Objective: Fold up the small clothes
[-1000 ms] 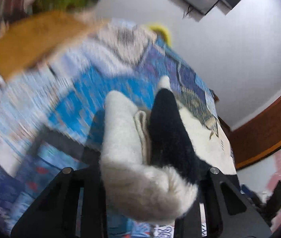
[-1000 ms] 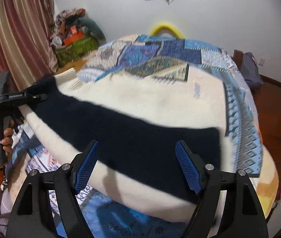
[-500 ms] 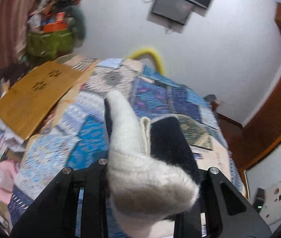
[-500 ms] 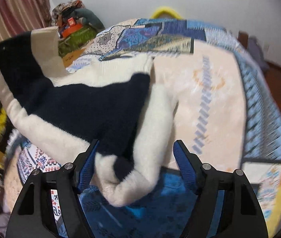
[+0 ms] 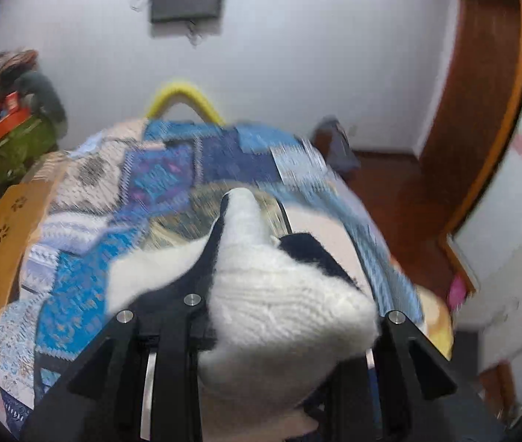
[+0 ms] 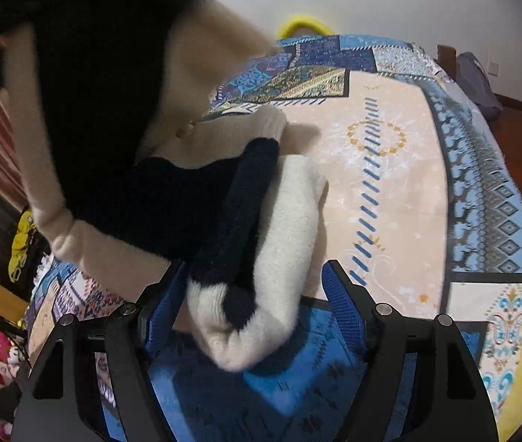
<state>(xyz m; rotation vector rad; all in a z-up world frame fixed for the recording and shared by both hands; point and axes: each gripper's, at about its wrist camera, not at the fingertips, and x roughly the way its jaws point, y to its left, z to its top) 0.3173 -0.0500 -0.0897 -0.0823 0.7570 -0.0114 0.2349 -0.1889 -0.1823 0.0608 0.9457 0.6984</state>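
A small cream and navy knitted sweater (image 6: 121,154) hangs over the patchwork bedspread (image 6: 401,169). My left gripper (image 5: 286,316) is shut on a bunched cream part of the sweater (image 5: 283,294) and holds it up above the bed. My right gripper (image 6: 246,294) has its blue-padded jaws spread apart, with a folded cream and navy bundle of the sweater lying between them low over the bed's near edge. The upper part of the sweater rises to the top left of the right wrist view.
A brown cardboard sheet (image 5: 6,235) lies on the bed's left side. A green basket of things (image 5: 14,143) stands at the far left. A yellow hoop (image 5: 183,99) shows behind the bed. Wooden floor and a door frame (image 5: 489,110) are on the right.
My left gripper has lifted its part of the sweater higher and swung right. The sweater has folded over itself. Its near bundle has come to lie between my right gripper's jaws.
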